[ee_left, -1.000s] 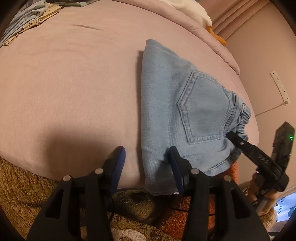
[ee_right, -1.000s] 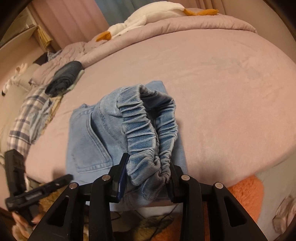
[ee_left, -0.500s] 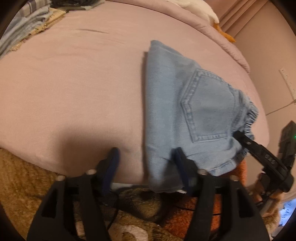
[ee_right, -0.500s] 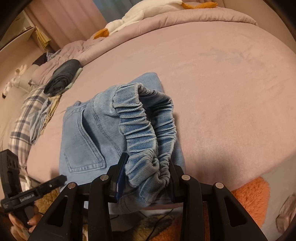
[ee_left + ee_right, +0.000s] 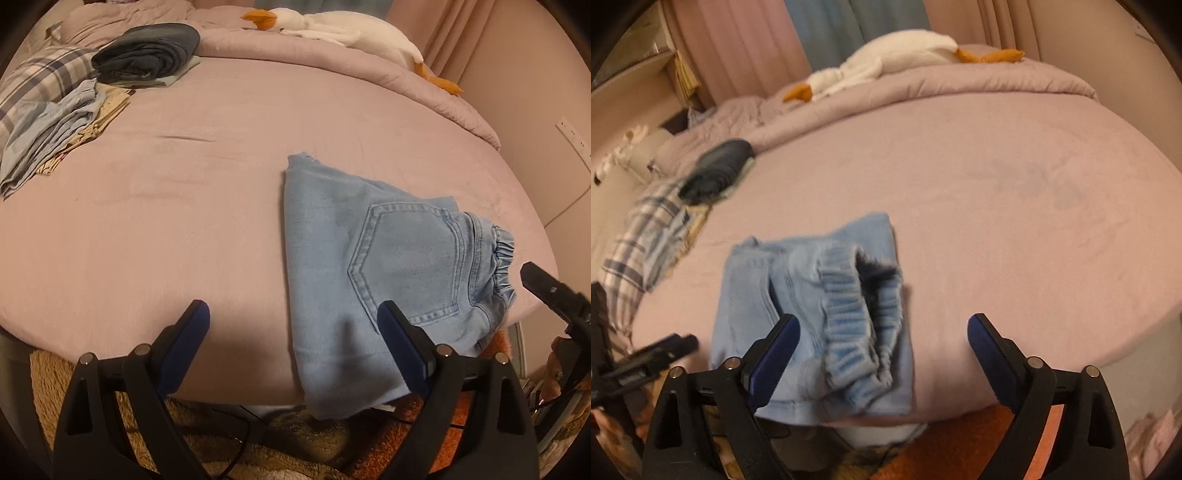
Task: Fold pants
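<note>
No readable text, label, brand, number or sign in either view.

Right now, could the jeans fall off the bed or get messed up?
Maybe. The folded jeans lie at the very edge of the bed, with one corner hanging past it, so they might slide down onto the rug. Both the left gripper and the right gripper are open and holding nothing, so nothing would catch them. The stretchy waistband puffs up, so the fold may spring open.
</note>
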